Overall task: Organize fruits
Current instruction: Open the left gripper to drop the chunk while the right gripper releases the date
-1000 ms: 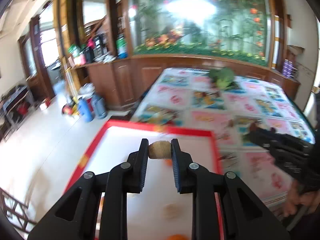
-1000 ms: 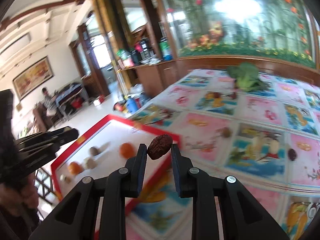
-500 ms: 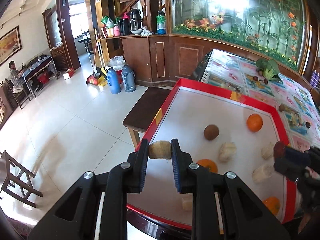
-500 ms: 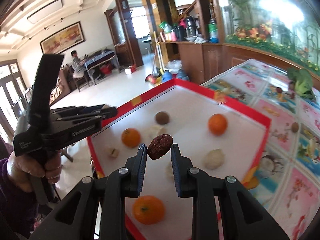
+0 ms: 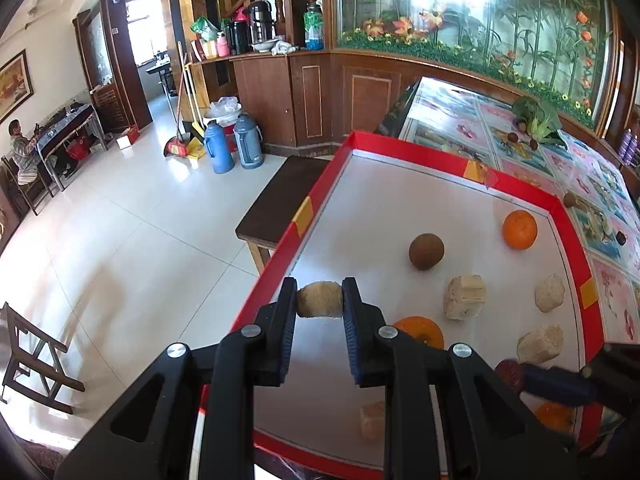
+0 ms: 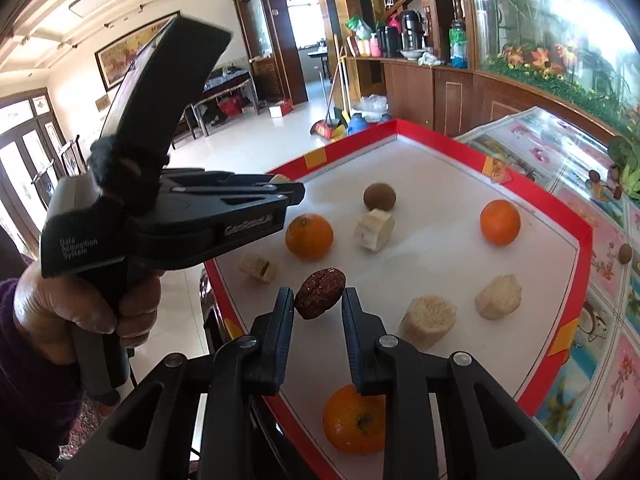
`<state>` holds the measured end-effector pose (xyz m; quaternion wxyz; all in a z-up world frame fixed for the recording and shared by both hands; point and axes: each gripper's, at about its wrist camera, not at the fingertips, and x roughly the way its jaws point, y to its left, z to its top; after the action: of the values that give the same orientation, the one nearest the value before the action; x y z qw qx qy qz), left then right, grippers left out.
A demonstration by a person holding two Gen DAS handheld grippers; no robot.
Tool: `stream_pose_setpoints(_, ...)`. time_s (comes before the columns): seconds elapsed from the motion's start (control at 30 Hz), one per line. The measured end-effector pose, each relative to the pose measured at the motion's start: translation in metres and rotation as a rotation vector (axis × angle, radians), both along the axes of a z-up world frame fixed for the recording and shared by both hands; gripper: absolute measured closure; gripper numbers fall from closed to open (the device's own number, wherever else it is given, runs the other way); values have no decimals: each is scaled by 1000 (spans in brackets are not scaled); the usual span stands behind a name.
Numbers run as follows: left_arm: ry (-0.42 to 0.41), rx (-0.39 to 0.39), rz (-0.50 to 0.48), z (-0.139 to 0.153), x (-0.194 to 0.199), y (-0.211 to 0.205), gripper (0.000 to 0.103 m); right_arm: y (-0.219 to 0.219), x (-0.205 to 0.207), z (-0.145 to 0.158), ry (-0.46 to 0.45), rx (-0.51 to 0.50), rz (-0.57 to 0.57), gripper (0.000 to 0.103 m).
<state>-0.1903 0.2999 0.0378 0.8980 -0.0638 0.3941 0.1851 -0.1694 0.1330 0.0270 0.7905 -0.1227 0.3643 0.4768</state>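
Where the bench carries a red-rimmed tray strewn with oranges and pale chunks: left claw clamps a tan chunk at the tray's left rim; right claw, clamping a wrinkled red date, hangs over the tray. Right view alone shows the hand.

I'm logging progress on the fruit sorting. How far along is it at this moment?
Done: oranges, pale chunks and a brown fruit lie in the red tray, though unsorted. In hand: the left hand-held gripper grips a tan chunk, the right hand-held gripper a red date, both above the tray. Left: a few small fruits on the tablecloth.
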Motion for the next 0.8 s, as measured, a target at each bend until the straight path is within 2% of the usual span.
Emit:
stream_pose_setpoints(0.27,57,-18,-10,-13,4,1,78,1,-3,-5,-4,-18,8,80)
stream_pose_setpoints(0.53,66,-7,-3,-12,3,0,77,-1,-2,-5,-1,-13,7,79)
stream_pose_setpoints(0.63,70,5,17,-10,1,0,66,-6,0,-2,10,-1,-3,78)
stream_pose_setpoints(0.7,62,9,34,-8,-2,2,51,-11,4,0,23,17,-11,75)
stream_pose_setpoints(0.8,44,-2,40,-2,-6,1,41,-25,9,8,25,71,-36,73)
